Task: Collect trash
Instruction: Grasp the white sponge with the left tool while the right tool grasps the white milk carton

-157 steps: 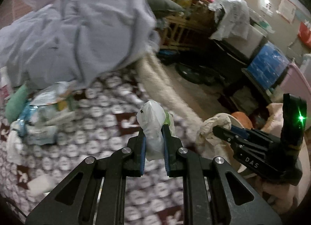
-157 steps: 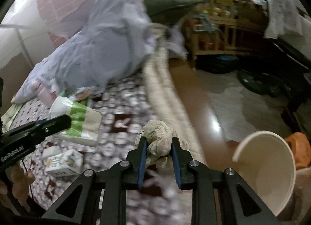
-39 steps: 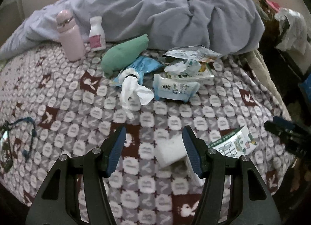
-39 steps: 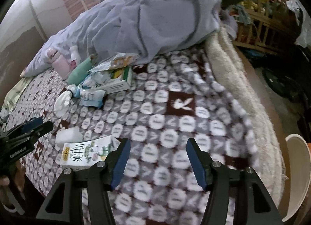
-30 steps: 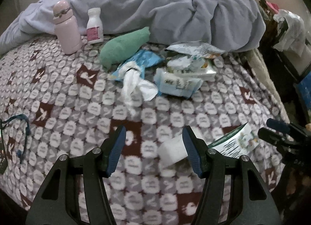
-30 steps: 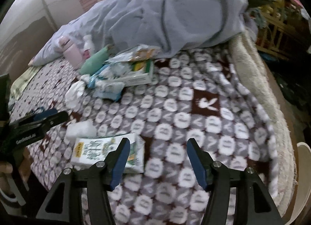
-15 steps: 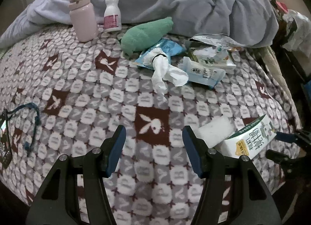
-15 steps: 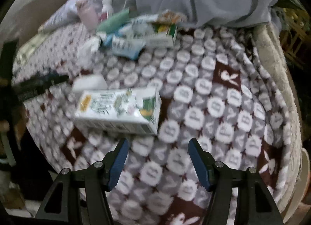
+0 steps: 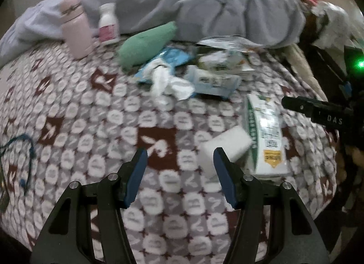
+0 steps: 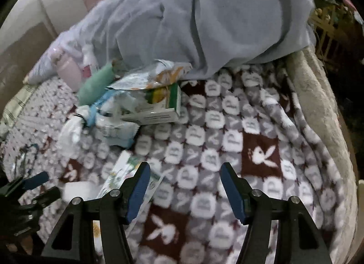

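Trash lies on a rabbit-print blanket (image 9: 157,145). My left gripper (image 9: 180,157) is open and empty above it. A white block (image 9: 224,147) lies just by its right fingertip. A green-and-white carton (image 9: 266,136) lies flat right of the block. My right gripper (image 10: 185,169) is open too, with only blanket between its fingers. The carton (image 10: 122,173) lies beside and partly under its left finger. Farther back lie a crumpled tissue (image 9: 168,84), a blue wipes pack (image 9: 213,81), a small box (image 10: 159,106) and a silver wrapper (image 10: 159,72).
A pink bottle (image 9: 76,31), a small white bottle (image 9: 108,24) and a green cloth roll (image 9: 145,43) lie by the grey-blue duvet (image 10: 204,13). A blue cord (image 9: 20,147) lies at the left. The bed's fuzzy beige edge (image 10: 323,104) runs on the right.
My right gripper has swung rightward and lower: the carton, which lay ahead of it, is now at its left finger. In the left view the right gripper shows higher beside the carton. Both stay open.
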Demonstrator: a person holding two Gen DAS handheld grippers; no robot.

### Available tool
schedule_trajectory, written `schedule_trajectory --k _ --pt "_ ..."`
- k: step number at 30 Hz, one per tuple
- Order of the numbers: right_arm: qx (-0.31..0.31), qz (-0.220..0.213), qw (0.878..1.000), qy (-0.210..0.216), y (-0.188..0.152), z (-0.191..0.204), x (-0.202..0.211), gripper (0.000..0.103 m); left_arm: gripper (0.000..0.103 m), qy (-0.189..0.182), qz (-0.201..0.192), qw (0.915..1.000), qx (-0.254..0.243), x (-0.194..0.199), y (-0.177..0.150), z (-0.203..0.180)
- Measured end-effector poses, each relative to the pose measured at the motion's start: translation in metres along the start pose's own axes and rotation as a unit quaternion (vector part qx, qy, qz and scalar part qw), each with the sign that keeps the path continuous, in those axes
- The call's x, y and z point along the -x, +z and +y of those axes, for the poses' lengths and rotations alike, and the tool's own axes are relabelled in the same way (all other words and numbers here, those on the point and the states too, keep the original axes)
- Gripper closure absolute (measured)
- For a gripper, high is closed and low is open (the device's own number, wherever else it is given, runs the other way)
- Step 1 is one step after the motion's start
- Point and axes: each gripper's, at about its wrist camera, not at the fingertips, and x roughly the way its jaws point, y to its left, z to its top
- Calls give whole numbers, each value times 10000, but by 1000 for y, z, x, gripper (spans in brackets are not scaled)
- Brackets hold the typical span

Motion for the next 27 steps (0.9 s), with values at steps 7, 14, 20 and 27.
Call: schedule_trajectory --k 7,14,20,27 --pt "-125 173 9997 75 -23 -8 15 41 44 -358 115 9945 -978 -17 6 -22" --pt "-214 373 9975 564 -26 2 12 40 46 -953 289 9917 -813 -27 10 -23" --pt "-79 413 9973 606 -22 21 6 40 47 -936 410 9894 -1028 -29 2 -30" --pt "-202 454 9966 663 -19 27 2 40 81 -894 272 9943 -507 -23 6 -12"
